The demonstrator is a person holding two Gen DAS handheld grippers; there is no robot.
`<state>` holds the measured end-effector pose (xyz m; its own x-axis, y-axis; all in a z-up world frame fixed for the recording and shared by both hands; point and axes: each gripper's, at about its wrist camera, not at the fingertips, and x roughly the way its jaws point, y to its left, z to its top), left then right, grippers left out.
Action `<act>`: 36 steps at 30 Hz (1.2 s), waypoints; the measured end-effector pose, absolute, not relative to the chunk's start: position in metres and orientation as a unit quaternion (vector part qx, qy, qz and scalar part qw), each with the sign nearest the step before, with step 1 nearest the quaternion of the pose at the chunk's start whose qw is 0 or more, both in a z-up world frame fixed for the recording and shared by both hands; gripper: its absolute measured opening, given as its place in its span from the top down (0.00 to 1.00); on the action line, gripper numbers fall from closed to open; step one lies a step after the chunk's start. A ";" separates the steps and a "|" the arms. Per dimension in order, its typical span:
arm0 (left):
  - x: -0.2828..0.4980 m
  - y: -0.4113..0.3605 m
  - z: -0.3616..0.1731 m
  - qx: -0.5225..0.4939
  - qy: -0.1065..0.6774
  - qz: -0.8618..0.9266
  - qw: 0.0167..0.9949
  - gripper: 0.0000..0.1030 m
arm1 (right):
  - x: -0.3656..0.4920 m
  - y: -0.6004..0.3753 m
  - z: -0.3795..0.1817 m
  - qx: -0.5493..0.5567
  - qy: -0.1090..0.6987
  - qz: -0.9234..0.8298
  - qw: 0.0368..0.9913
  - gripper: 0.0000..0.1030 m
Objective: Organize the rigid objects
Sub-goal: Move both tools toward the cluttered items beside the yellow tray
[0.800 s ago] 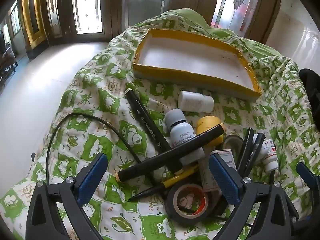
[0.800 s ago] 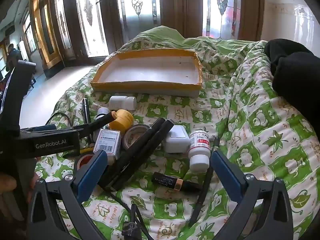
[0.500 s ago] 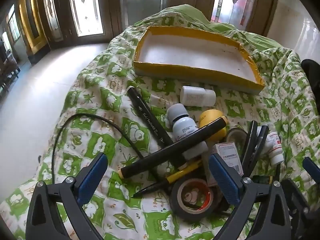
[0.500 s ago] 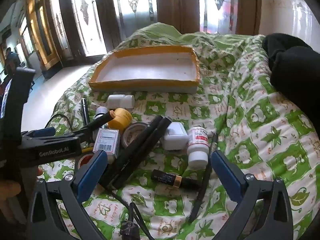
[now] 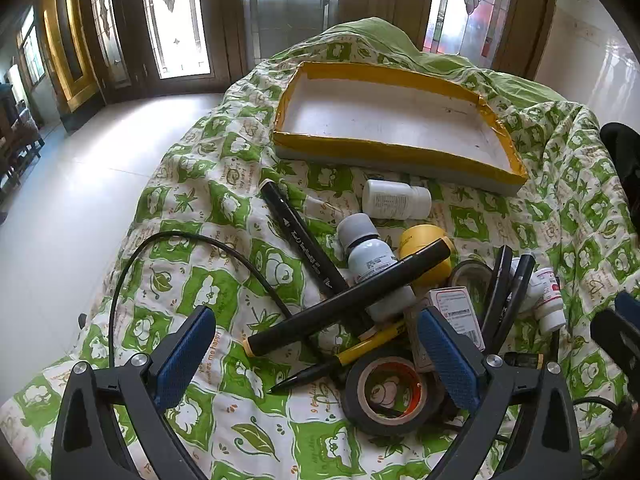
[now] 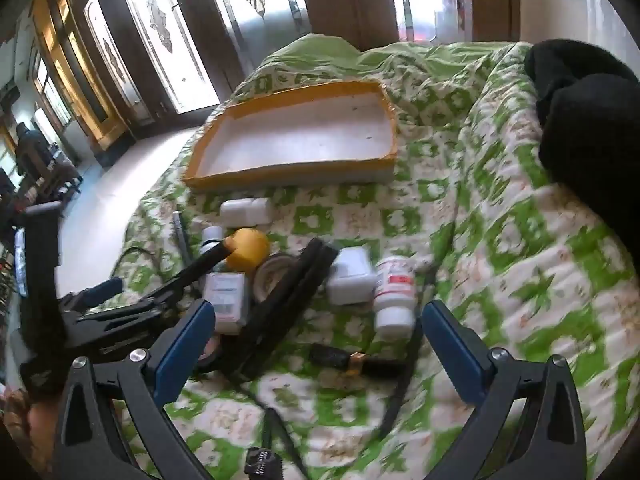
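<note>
One yellow-rimmed tray (image 5: 394,147), white inside.

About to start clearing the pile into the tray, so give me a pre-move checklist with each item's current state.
1. Left gripper open, nothing held: ok.
2. Right gripper open, nothing held: ok.
3. Yellow-rimmed tray has nothing in it: ok.
4. Top black marker free to lift, lying over the grey-capped bottle: ok.
5. Black cable clear of the pile: not ok, it runs under the markers.
6. Right wrist view sharp: not ok, blurred.
</note>
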<state>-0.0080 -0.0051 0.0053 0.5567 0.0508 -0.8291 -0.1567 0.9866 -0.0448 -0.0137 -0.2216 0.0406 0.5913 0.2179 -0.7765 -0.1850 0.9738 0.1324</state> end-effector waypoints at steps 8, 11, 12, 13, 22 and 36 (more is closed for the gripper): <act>-0.008 -0.010 0.007 -0.051 0.466 0.058 0.881 0.01 | -0.012 -0.221 0.032 -0.005 0.422 0.112 0.899 0.00; -0.007 -0.011 0.007 -0.050 0.467 0.056 0.881 0.01 | -0.011 -0.221 0.030 -0.005 0.424 0.113 0.899 0.01; -0.007 -0.011 0.007 -0.050 0.467 0.056 0.881 0.01 | -0.011 -0.221 0.030 -0.005 0.424 0.113 0.899 0.02; -0.007 -0.012 0.006 -0.050 0.467 0.056 0.881 0.01 | -0.011 -0.221 0.030 -0.005 0.424 0.114 0.898 0.03; -0.007 -0.013 0.006 -0.050 0.466 0.056 0.881 0.01 | -0.012 -0.218 0.027 -0.009 0.427 0.120 0.896 0.13; -0.008 -0.014 0.004 -0.051 0.467 0.056 0.881 0.01 | -0.011 -0.221 0.023 0.000 0.435 0.120 0.892 0.13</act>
<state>-0.0077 -0.0136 0.0044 0.5577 0.0510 -0.8285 -0.1456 0.9887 -0.0372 -0.0111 -0.2206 0.0234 0.5927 0.2142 -0.7764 -0.2138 0.9712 0.1047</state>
